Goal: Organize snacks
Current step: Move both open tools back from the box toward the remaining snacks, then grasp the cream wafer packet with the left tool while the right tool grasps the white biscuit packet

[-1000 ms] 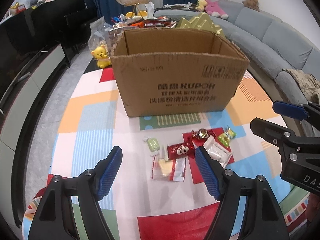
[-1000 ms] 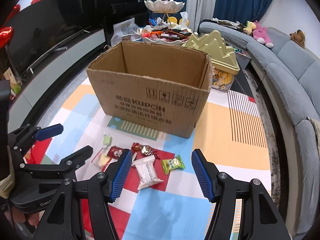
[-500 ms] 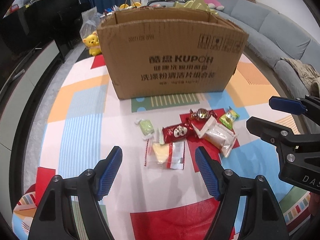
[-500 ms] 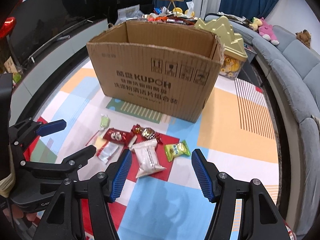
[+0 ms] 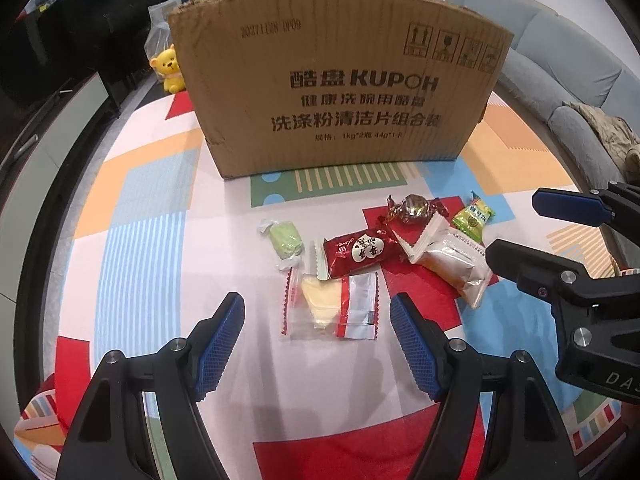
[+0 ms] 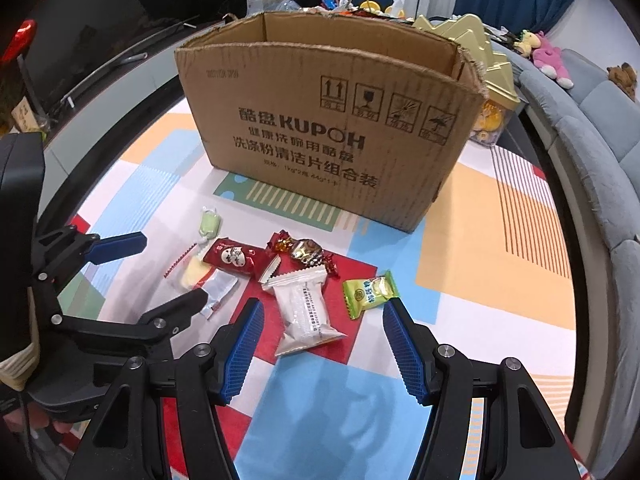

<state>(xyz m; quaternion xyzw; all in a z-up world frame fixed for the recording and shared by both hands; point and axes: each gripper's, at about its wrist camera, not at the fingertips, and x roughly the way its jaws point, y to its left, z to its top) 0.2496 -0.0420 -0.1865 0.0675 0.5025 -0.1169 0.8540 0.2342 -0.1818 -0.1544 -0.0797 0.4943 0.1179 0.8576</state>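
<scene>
Before the open-topped cardboard box (image 6: 332, 128), whose inside I can't see, six wrapped snacks (image 5: 356, 252) lie loose while my left tongs (image 5: 316, 340) and right tongs (image 6: 322, 344) both gape empty.

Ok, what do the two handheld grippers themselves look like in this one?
Both match: the left gripper and right gripper have matte black angular frames with silver screw heads, and two fingers faced with ribbed blue pads. White lettering, partly cut off, marks the right gripper's body. A beige cuff shows behind the left gripper.

A patterned tablecloth (image 5: 140, 208) carries the cardboard box (image 5: 340, 80) and six wrapped snacks (image 5: 360, 252).
</scene>
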